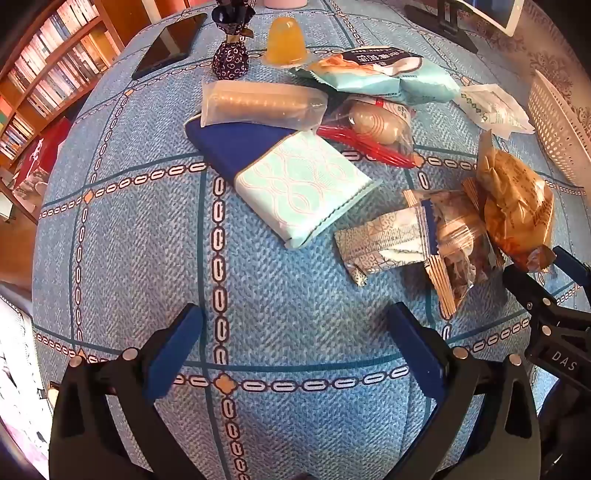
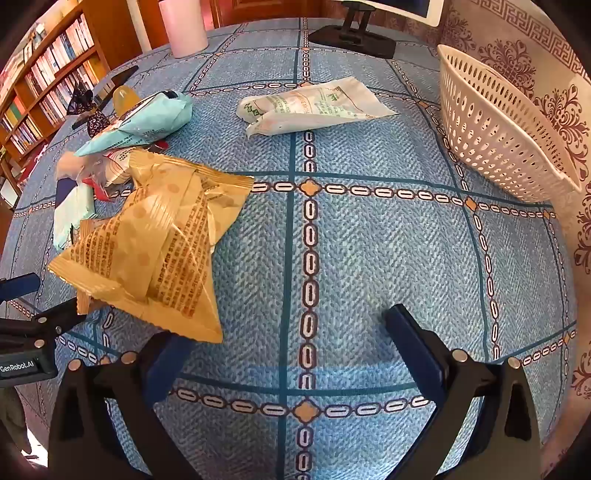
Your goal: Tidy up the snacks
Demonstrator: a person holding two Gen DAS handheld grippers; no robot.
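Note:
Several wrapped snacks lie scattered on the blue patterned tablecloth. A blue and mint packet lies ahead of my left gripper, which is open and empty above bare cloth. An orange-yellow packet lies just ahead-left of my right gripper, which is open and empty; its left finger tip sits under the packet's near corner. The same packet shows in the left wrist view, with the right gripper below it. A white perforated basket stands at the far right. A white-green packet lies near it.
A clear biscuit sleeve, an orange jelly cup, a mint bag, small packets, a dark wrapped sweet and a phone lie on the table. A monitor stand and pink cylinder stand at the back. Bookshelves line the left.

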